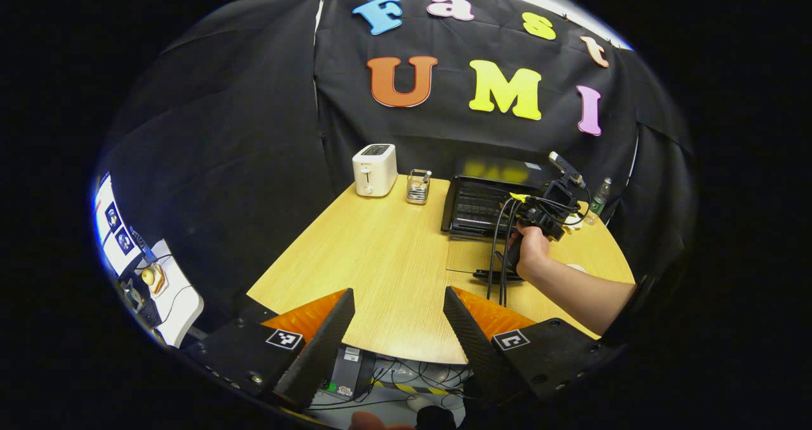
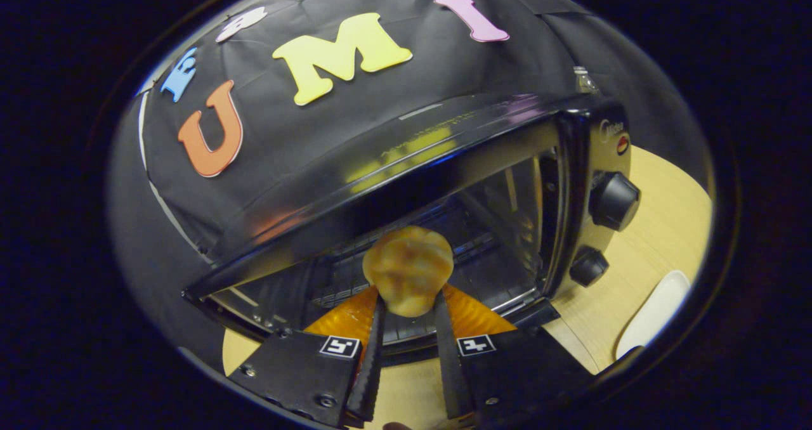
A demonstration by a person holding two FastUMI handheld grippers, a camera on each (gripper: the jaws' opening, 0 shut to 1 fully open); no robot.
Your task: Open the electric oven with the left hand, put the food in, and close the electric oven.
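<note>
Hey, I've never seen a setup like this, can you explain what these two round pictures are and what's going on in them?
A person holds a two-finger gripper in each hand, each carrying a fisheye camera. The left gripper view looks across a wooden table: the left gripper is open and empty, with a white toaster, a small glass holder and the open black oven beyond. There too, the person's hand holds the right gripper at the oven. The right gripper view shows the right gripper pinching a golden bread roll before the oven's rack.
</note>
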